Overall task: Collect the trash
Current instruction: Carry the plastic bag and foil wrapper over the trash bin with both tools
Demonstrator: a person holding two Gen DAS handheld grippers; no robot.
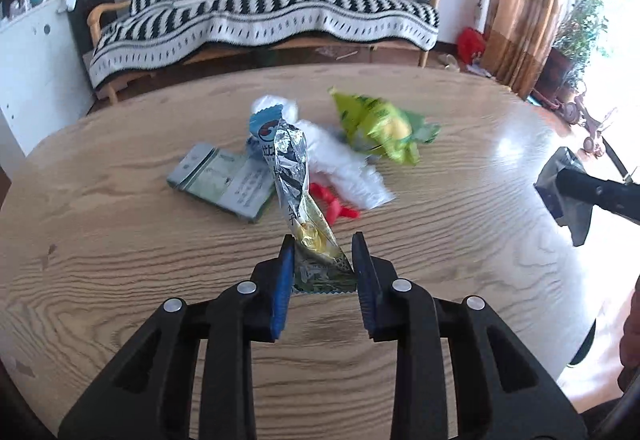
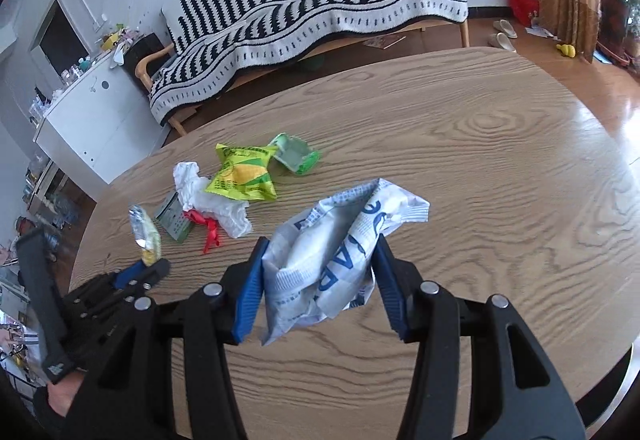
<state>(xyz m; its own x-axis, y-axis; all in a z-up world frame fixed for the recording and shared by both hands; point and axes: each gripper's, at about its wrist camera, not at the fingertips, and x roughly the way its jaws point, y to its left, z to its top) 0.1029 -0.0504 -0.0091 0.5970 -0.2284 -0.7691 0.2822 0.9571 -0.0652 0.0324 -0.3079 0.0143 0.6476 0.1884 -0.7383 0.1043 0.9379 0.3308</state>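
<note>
A long silver-and-yellow foil snack wrapper (image 1: 294, 176) stands up from the wooden table (image 1: 120, 260), and my left gripper (image 1: 322, 240) is shut on its lower end. The right wrist view shows the same wrapper (image 2: 144, 232) at the left. My right gripper (image 2: 322, 244) is shut on a crumpled white-and-blue bag (image 2: 340, 260) held above the table. More trash lies in a cluster beyond: a yellow-green snack bag (image 1: 376, 128), white crumpled plastic (image 1: 340, 160), a red ribbon (image 1: 332, 204), a flat grey-green packet (image 1: 224, 180) and a small green packet (image 2: 296, 154).
Behind the table's rounded far edge (image 2: 400, 60) stands a wooden sofa with a black-and-white striped blanket (image 1: 260, 12). A white cabinet (image 2: 92, 112) is at the left. A brown curtain (image 1: 520, 0) and potted plants (image 1: 580, 28) are at the right.
</note>
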